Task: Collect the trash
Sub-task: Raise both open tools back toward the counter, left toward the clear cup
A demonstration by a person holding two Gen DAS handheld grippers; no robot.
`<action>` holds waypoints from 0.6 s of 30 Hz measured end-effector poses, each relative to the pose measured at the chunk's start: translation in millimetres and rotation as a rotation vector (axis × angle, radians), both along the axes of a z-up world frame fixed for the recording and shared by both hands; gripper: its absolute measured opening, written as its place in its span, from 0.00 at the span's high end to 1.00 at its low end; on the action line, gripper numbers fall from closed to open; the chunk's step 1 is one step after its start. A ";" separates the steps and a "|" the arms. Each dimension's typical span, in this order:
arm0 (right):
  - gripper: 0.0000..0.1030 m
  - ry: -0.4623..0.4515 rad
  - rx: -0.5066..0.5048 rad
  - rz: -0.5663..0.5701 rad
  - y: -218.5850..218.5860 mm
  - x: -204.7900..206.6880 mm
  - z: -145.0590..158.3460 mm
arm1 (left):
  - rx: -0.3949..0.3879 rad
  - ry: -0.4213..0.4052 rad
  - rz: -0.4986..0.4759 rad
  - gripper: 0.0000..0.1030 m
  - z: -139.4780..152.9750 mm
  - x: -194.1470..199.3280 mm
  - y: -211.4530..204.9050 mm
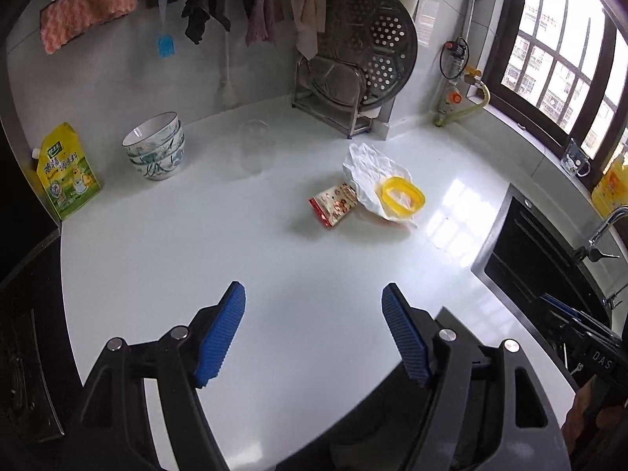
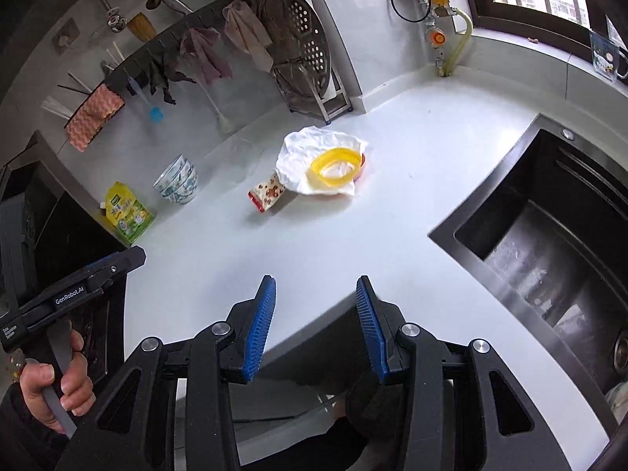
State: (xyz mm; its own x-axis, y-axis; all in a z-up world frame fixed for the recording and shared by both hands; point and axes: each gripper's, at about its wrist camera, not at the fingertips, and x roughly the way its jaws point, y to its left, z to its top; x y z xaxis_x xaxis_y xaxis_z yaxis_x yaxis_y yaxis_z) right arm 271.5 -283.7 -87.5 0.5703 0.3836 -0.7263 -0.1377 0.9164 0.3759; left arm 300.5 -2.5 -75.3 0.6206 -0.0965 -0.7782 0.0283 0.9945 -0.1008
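White tabletop (image 1: 235, 259) | tissue (image 1: 367, 168), yellow ring (image 1: 402, 196), wrapper (image 1: 333, 206) touching | left gripper (image 1: 314, 306) fingers wide, empty | right gripper (image 2: 316, 302) fingers part-open, empty

White glossy tabletop (image 1: 235, 243), L-shaped, runs along a pale grey wall (image 1: 117, 78). Landmark: black sink (image 2: 549, 235), sunk into the tabletop. Beyond the sink, a dark-framed barred window (image 1: 557, 47) gives daylight, with glare on the tabletop just beside the sink. In the corner between window and wall, a gas valve with yellow hose (image 1: 463, 98). Further along the wall from the sink, a metal dish rack (image 1: 353, 90), then a rail of hanging cloths (image 1: 255, 4).
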 end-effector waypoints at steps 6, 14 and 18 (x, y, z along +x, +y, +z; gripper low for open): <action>0.60 0.071 0.006 -0.091 11.5 71.7 -15.2 | 0.000 0.017 0.006 0.31 -13.0 85.1 35.3; 0.60 0.162 0.002 -0.141 18.9 158.0 -50.8 | -0.005 0.081 0.045 0.31 -38.9 151.0 55.2; 0.60 0.224 0.015 -0.187 12.8 192.6 -73.6 | -0.004 0.097 0.085 0.29 -47.8 172.4 64.5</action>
State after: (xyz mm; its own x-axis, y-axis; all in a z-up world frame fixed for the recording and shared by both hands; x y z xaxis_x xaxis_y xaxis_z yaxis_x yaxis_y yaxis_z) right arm 464.1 -270.9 -161.2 0.4583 0.2984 -0.8372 0.1210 0.9122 0.3913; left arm 472.9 62.0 -123.0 0.5484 -0.0498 -0.8347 -0.0665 0.9925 -0.1030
